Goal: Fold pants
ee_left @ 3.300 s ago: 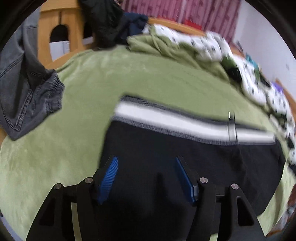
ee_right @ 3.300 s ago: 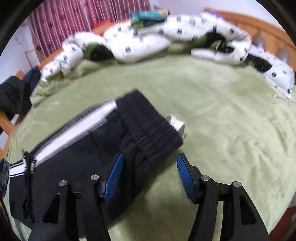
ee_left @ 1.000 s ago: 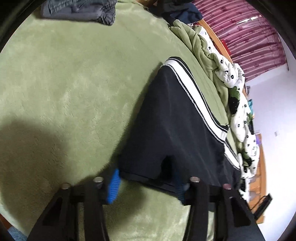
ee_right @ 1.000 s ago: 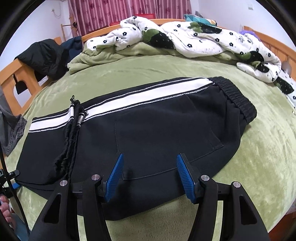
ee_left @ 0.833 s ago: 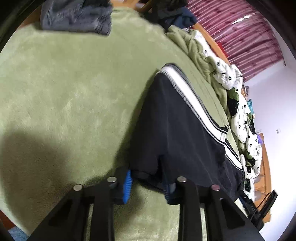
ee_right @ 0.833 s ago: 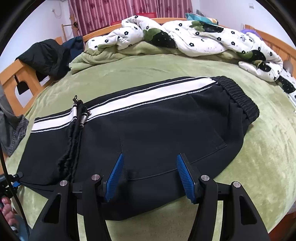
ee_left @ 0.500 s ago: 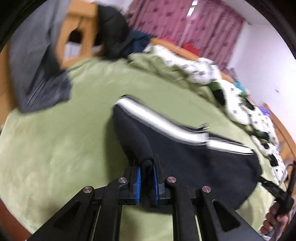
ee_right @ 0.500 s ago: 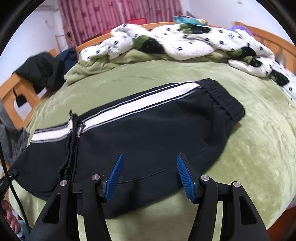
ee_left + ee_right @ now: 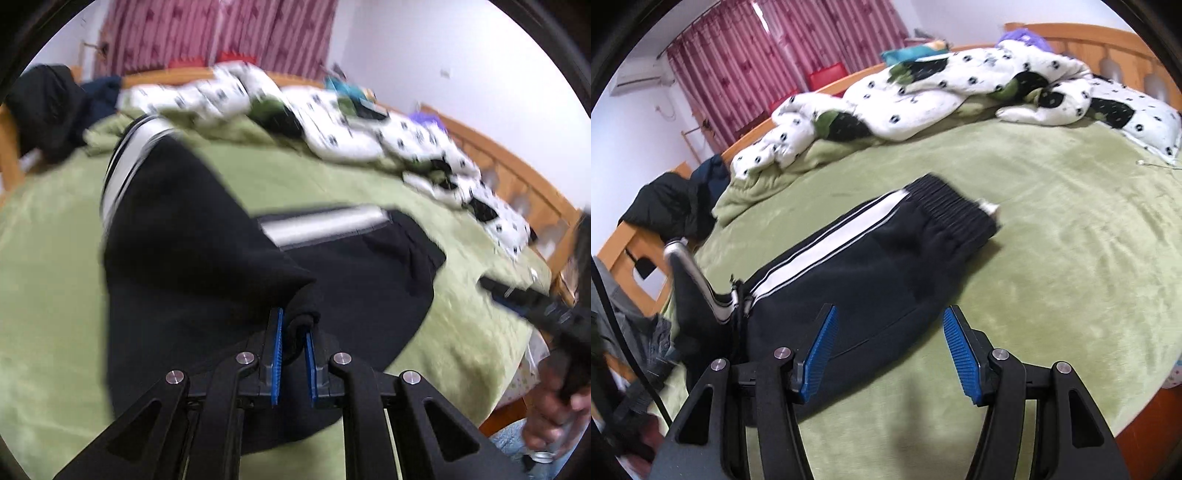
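Black pants with a white side stripe [image 9: 871,266] lie on the green bed cover [image 9: 1071,229]. My left gripper [image 9: 293,332] is shut on a bunched corner of the pants [image 9: 207,236] and holds that end lifted over the rest of the garment. In the right wrist view the lifted end [image 9: 690,291] stands up at the left. My right gripper [image 9: 888,354] is open and empty, just above the near edge of the pants. The ribbed waistband [image 9: 953,210] lies flat at the far end.
A white spotted duvet [image 9: 923,88] is heaped along the far side of the bed. Dark clothes [image 9: 672,206] hang on the wooden bed frame at the left. Grey jeans [image 9: 624,325] lie at the left edge. The other gripper and hand [image 9: 546,332] show at the right.
My left gripper closed on the pants' end, lifted it and carried it over the garment toward the waistband. My right gripper stayed open and drew back slightly.
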Available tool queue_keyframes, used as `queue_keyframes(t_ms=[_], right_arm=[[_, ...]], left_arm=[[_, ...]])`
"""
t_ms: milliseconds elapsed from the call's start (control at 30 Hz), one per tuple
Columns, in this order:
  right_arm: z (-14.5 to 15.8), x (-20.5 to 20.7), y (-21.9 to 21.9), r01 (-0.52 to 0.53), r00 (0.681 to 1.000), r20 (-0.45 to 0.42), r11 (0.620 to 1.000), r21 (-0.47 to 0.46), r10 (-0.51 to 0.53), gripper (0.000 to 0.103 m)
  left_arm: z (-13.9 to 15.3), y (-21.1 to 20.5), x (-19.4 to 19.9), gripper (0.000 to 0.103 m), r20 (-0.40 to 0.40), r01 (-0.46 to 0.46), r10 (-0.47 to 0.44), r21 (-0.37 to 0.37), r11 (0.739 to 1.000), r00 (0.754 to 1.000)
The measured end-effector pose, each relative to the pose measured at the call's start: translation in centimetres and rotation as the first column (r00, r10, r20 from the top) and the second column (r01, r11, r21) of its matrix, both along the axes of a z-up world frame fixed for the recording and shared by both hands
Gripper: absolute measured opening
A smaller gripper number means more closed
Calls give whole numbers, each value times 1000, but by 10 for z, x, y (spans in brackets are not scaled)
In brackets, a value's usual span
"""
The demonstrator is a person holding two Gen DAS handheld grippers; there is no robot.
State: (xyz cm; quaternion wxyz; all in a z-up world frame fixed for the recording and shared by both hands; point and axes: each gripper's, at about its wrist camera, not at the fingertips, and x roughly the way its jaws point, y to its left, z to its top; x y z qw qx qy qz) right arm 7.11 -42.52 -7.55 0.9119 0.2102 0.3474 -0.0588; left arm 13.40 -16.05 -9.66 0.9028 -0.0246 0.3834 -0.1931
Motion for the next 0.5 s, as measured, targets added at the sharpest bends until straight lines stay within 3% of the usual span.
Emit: queue_keyframes(t_ms=[100,200,300,333,367,500], right_arm=[[-2,1,-6,-10,1000,-15,999,42,10,59],[-5,6,-4,-11,1000,-20,997,76,12,59],[-8,15,8,-43,999,-25,994,103,46,59],[-9,18,14,-61,998,-25,992,114,64,59],[-11,21,22,-85,996,-27,989,124,89,59],[-26,38,65,-211,974,-50,965,156,221,59]], left_arm=[[-23,-20,1,11,-53,42,-39,54,998,998],[-19,-15,-7,16,-96,69,-67,23,997,993],[1,11,-20,40,-85,109,-115,-69,992,990],[9,26,-28,54,-64,112,-118,-88,990,991],[11,29,-29,61,-50,104,-108,-82,991,993],[10,86,-52,62,-3,9,-9,-23,1000,1000]])
